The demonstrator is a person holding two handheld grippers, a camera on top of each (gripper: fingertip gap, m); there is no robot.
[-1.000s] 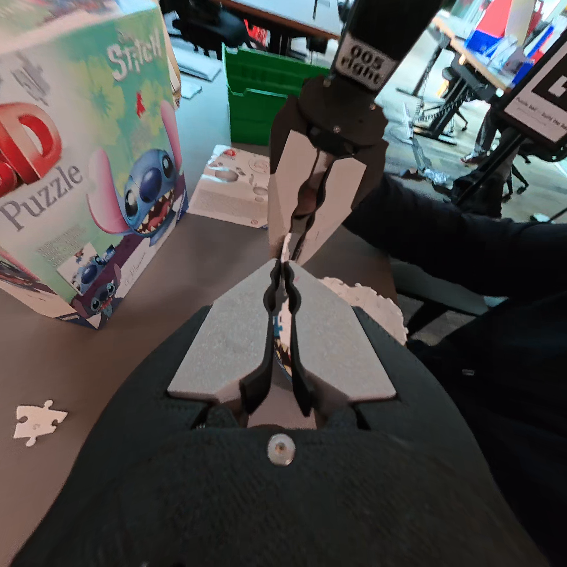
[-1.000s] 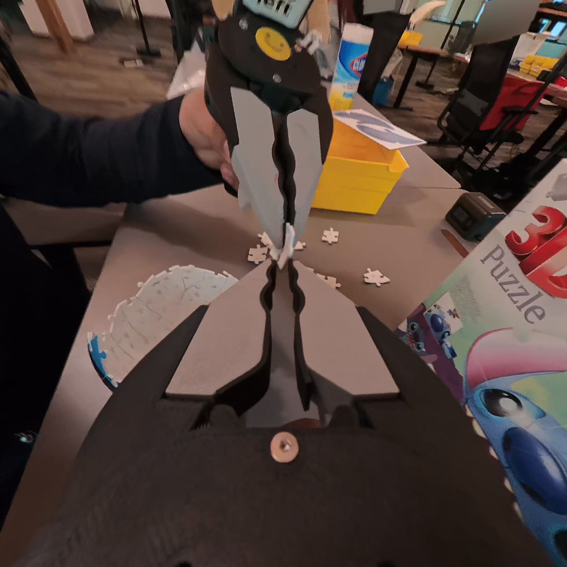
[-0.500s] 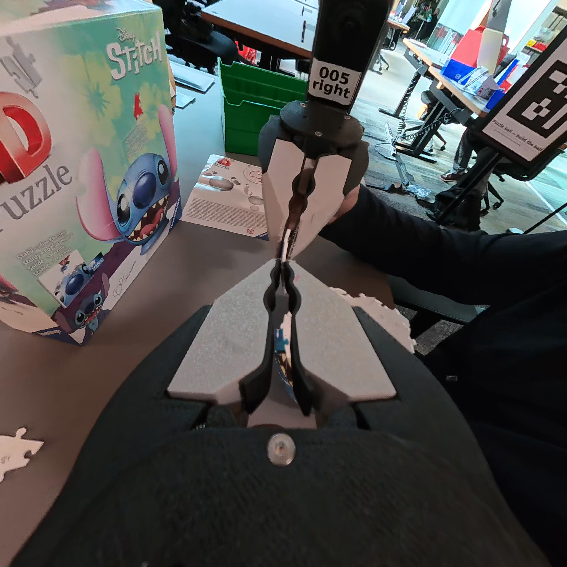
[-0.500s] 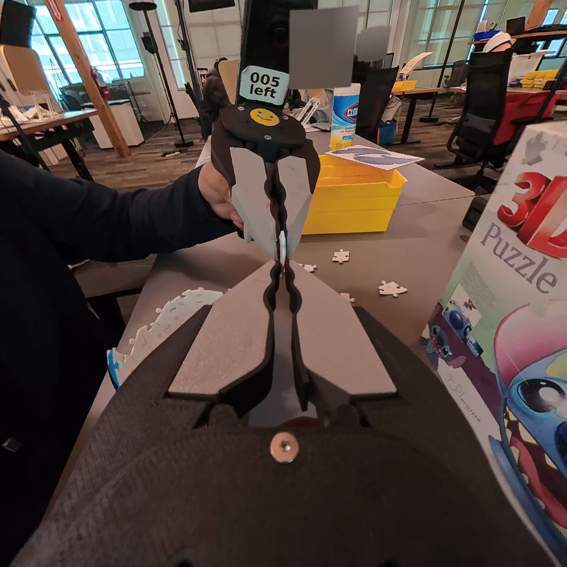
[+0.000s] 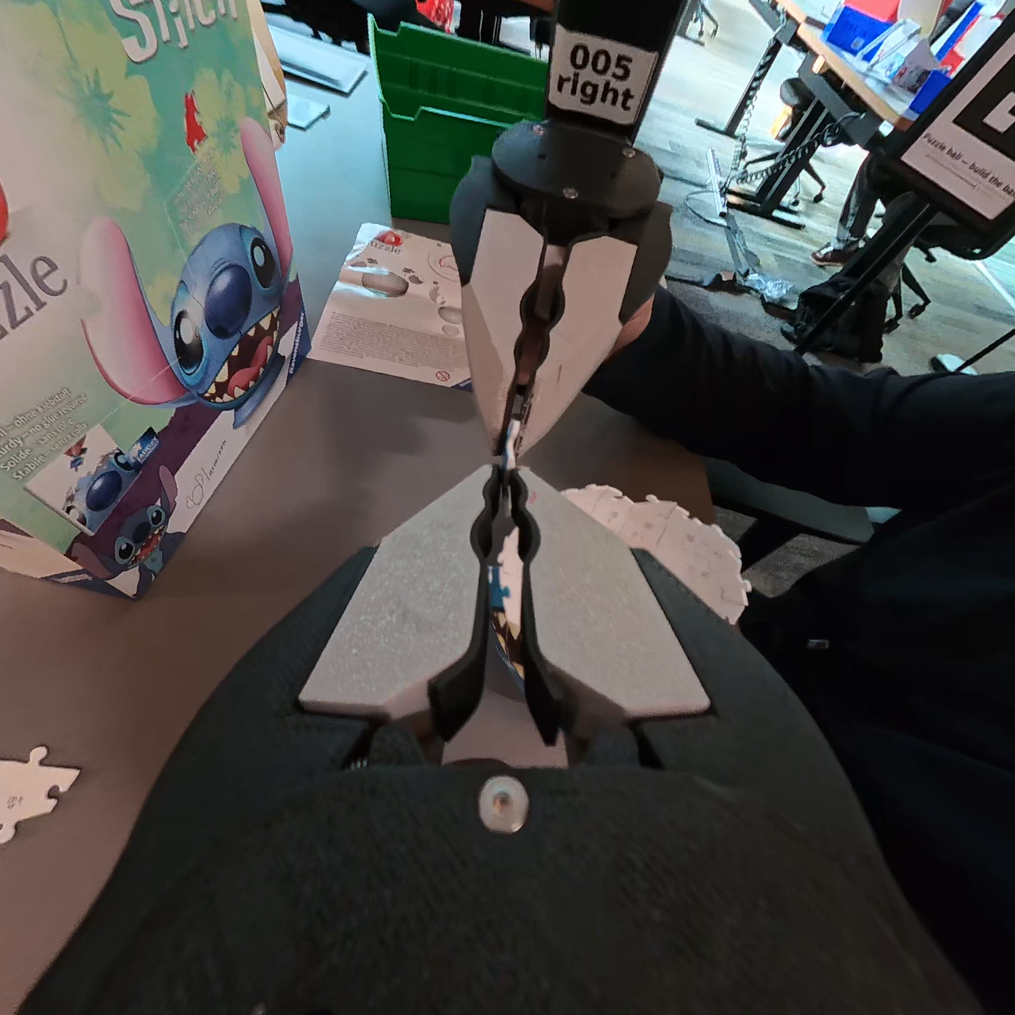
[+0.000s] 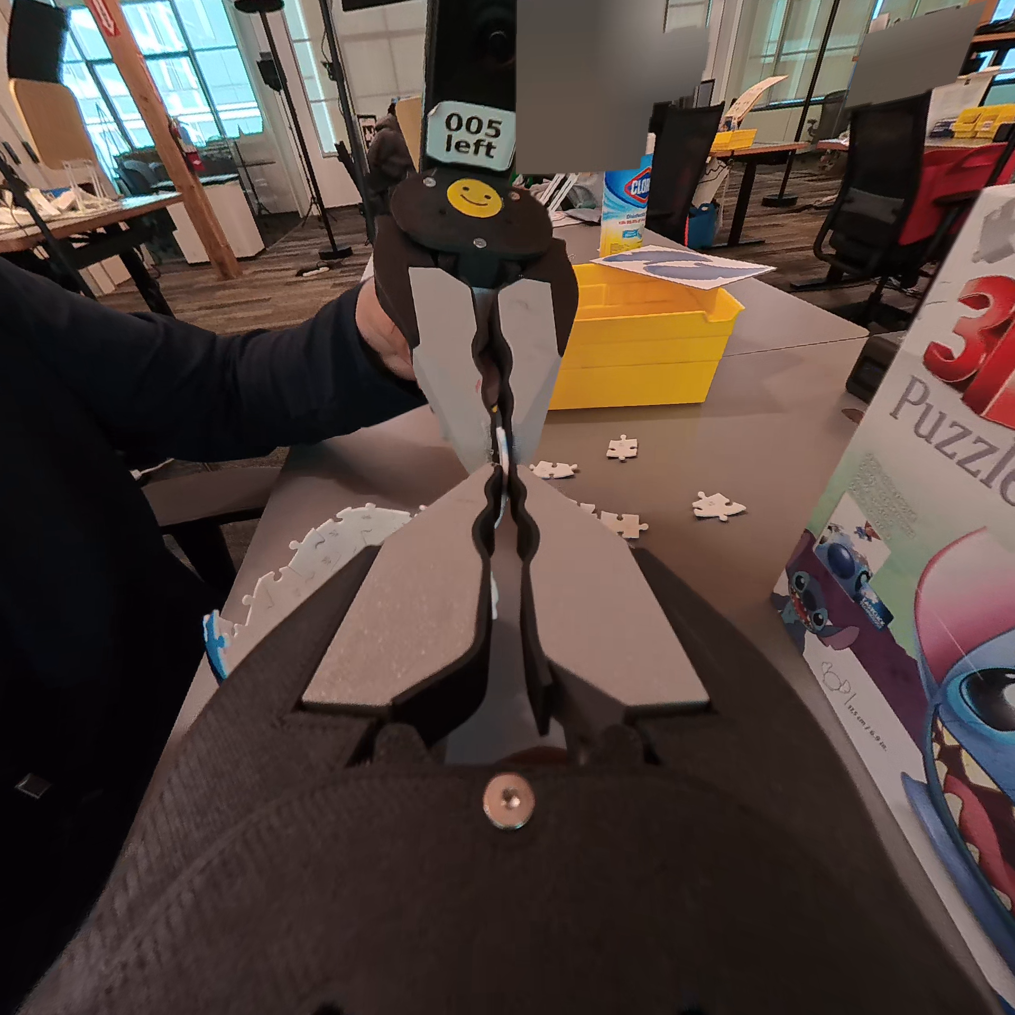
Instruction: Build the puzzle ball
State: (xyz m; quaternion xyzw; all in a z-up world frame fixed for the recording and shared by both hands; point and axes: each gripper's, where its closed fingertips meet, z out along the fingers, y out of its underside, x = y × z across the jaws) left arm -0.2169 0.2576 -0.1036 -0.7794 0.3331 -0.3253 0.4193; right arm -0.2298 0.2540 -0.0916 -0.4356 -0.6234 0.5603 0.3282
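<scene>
My left gripper (image 5: 502, 477) is shut on a white and blue puzzle piece (image 5: 501, 585). My right gripper (image 6: 502, 479) is shut on a white puzzle piece (image 6: 497, 508). Both are held above the grey table, tip to tip, so the two pieces touch edge to edge. I cannot tell whether the pieces are locked together. The right gripper (image 5: 511, 446) faces me in the left wrist view, the left gripper (image 6: 497, 457) in the right wrist view. The half-built puzzle ball (image 5: 659, 527), a white bowl-shaped shell, lies on the table below and also shows in the right wrist view (image 6: 324, 544).
The puzzle box (image 5: 137, 274) (image 6: 933, 494) stands close beside the grippers. Loose pieces (image 6: 622, 447) (image 6: 717, 505) (image 5: 27, 785) lie on the table (image 6: 769, 417). A leaflet (image 5: 390, 318), a green bin (image 5: 439, 126), a yellow bin (image 6: 642, 340) and a wipes canister (image 6: 626, 208) stand farther off. The grippers are tip to tip, or close to it.
Both grippers have risen and levelled out while staying tip to tip. The right gripper has straightened upright in the left wrist view. Both stay shut on their pieces.
</scene>
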